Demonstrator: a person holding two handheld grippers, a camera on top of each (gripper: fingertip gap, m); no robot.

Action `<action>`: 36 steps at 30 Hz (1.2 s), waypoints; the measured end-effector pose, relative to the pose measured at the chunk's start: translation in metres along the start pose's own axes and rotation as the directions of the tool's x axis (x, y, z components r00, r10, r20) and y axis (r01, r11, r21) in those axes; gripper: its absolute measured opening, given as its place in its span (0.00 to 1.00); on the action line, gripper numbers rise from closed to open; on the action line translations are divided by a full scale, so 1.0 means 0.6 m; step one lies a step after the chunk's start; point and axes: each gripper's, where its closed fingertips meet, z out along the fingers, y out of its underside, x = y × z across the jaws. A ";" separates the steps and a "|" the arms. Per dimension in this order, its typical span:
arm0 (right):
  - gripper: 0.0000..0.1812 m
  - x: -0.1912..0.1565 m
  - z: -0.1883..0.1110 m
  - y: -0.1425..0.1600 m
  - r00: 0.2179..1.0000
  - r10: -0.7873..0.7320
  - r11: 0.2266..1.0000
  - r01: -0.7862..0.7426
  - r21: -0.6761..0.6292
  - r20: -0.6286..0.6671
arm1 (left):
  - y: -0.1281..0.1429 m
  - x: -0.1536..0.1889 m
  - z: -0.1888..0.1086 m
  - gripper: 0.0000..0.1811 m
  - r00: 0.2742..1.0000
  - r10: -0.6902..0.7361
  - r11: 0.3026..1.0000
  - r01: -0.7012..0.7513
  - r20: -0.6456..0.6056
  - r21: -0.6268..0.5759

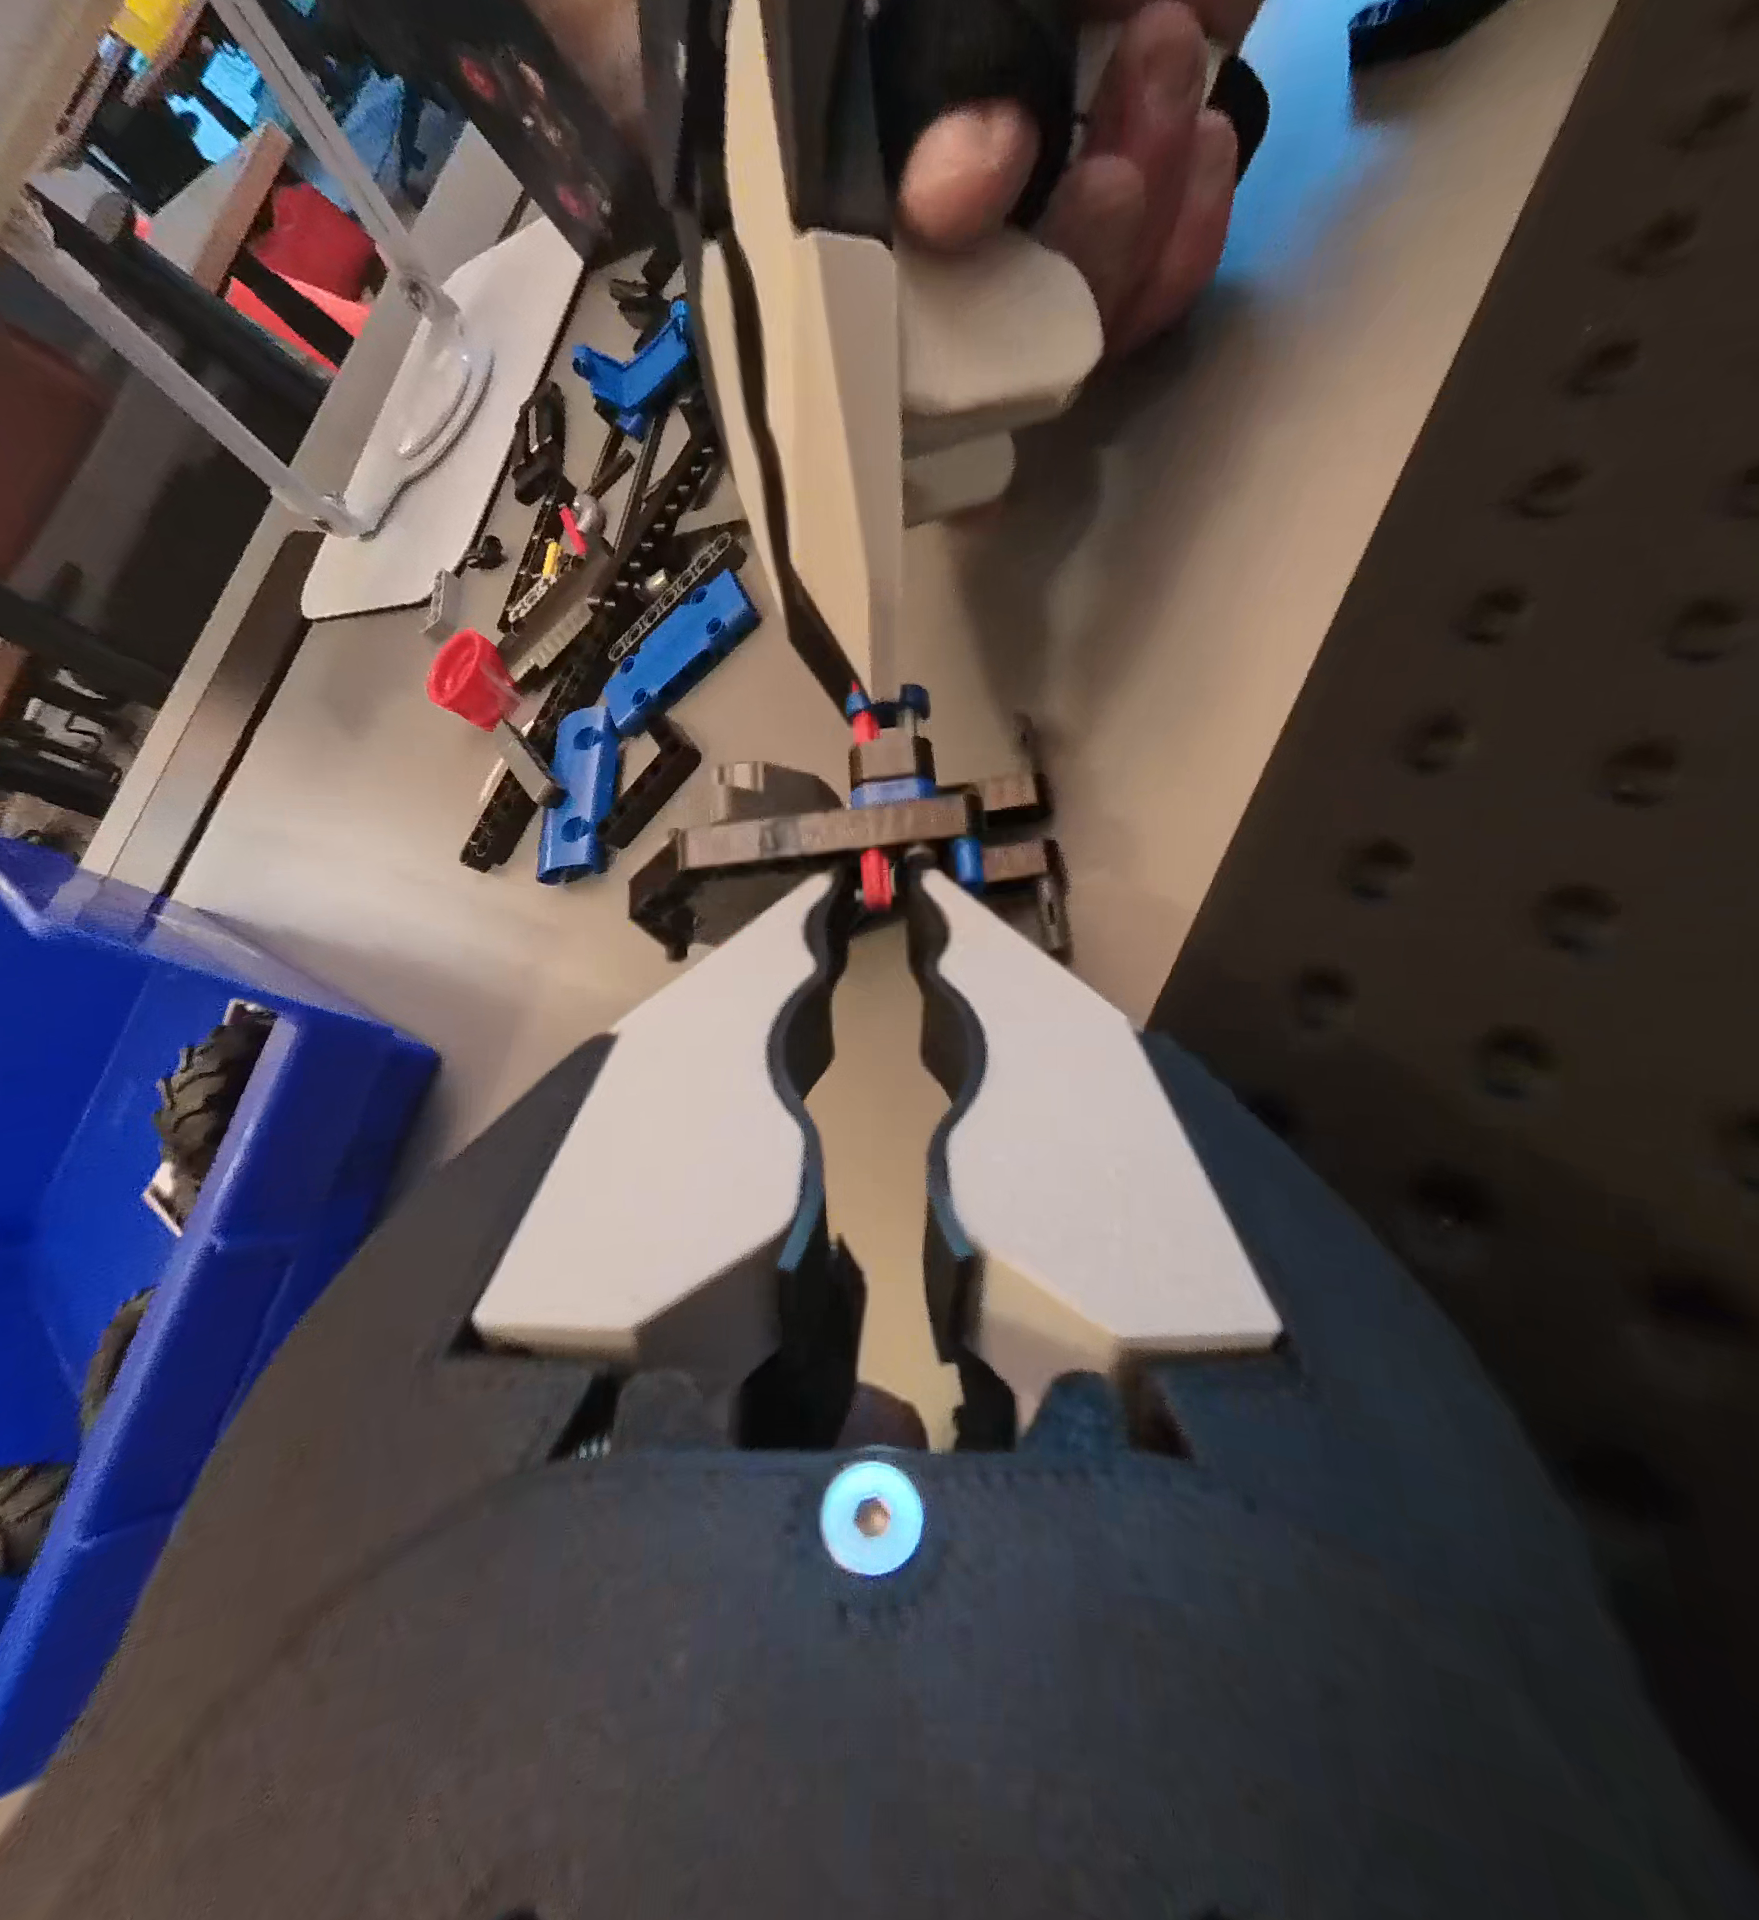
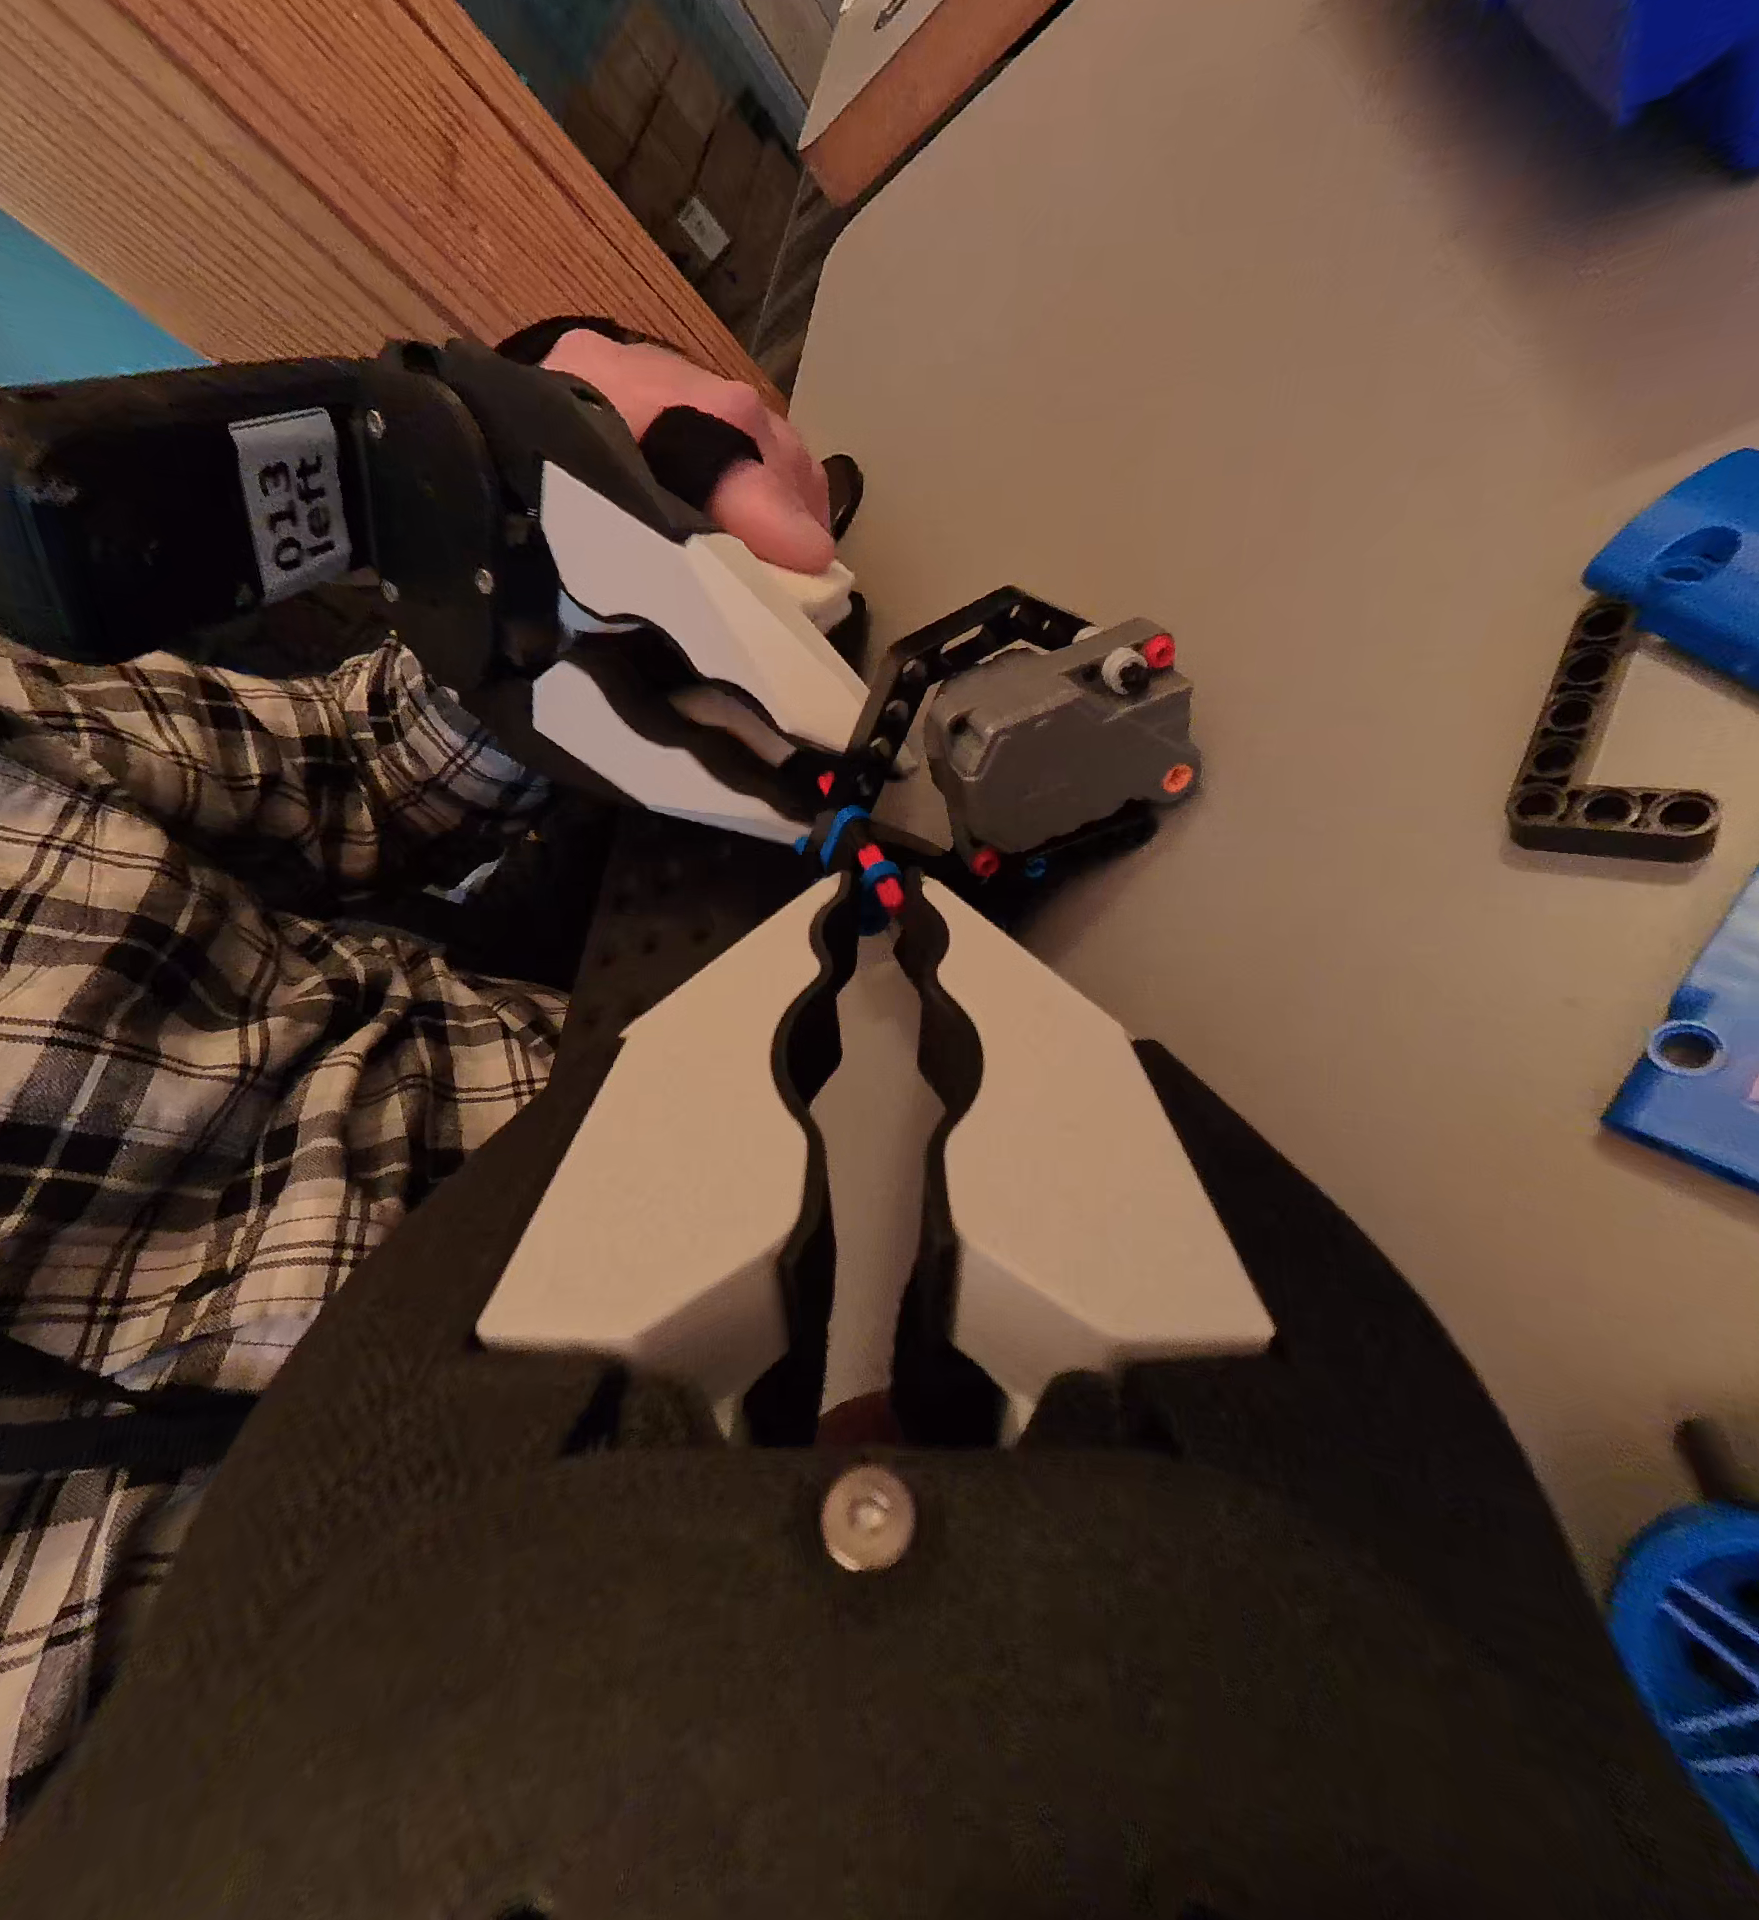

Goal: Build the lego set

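Observation:
A lego assembly with a black beam frame [image 1: 802, 834] and a grey motor block [image 2: 1062, 727] sits low over the grey table [image 2: 1270, 364]. My left gripper [image 1: 877, 896] is shut on the near edge of the frame; in the right wrist view it reaches in from the left [image 2: 839, 774]. My right gripper [image 2: 870, 904] is shut on a small red pin with blue bushes [image 2: 870, 871] and holds it against the frame. In the left wrist view the right gripper comes down from above [image 1: 880, 691] with the pin [image 1: 880, 715] at its tip.
Loose black and blue lego parts [image 1: 636, 634] and a red piece [image 1: 470, 675] lie beyond the assembly. A blue bin with tyres [image 1: 127, 1091] stands at the left. A dark perforated board [image 1: 1581, 831] is at the right. A black L-beam [image 2: 1581, 800], blue panels [image 2: 1748, 582] and a blue wheel [image 2: 1737, 1662] lie nearby. My left and right fingertips are right by each other. The red piece [image 1: 470, 675] is about 20 cm from both grippers' fingertips.

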 end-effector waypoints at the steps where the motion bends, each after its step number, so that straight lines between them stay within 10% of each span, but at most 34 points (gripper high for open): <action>1: 0.03 -0.002 0.001 0.001 1.000 -0.001 1.000 0.001 -0.002 0.001 | 0.000 0.000 0.000 0.04 1.000 -0.005 1.000 0.005 -0.003 0.002; 36: 0.03 -0.006 0.024 -0.008 0.999 -0.012 0.999 0.013 0.031 -0.032 | 0.014 -0.007 0.011 0.00 0.994 0.063 0.998 -0.060 0.088 -0.035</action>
